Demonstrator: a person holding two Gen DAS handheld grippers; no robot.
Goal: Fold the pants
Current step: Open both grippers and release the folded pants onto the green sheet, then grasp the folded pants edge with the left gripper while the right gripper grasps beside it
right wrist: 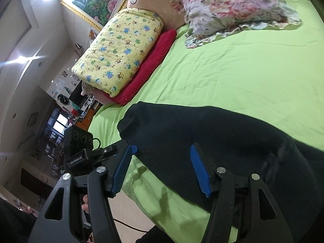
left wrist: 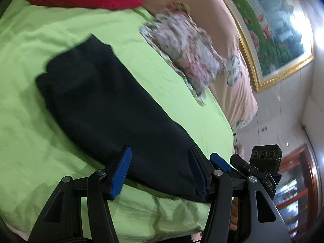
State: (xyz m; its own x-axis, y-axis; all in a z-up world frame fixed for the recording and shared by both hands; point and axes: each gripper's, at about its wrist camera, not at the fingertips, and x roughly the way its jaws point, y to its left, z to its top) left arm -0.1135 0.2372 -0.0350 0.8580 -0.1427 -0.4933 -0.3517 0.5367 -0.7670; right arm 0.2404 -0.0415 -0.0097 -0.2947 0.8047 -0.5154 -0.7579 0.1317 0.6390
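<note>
Black pants (left wrist: 105,105) lie folded lengthwise on the green bed sheet (left wrist: 30,121), and show in the right wrist view too (right wrist: 212,133). My left gripper (left wrist: 160,172) is open, its blue-padded fingers spread over the near end of the pants, holding nothing. My right gripper (right wrist: 162,170) is open over the other end of the pants near the bed's edge, its right finger above the fabric. The right gripper (left wrist: 220,162) also shows in the left wrist view, close beside my left one.
A floral pillow (right wrist: 232,6) lies at the head of the bed. A yellow patterned pillow (right wrist: 119,48) rests on a red towel (right wrist: 149,64). A gold-framed painting (left wrist: 269,26) hangs on the wall. The bed edge (right wrist: 113,117) drops to the floor.
</note>
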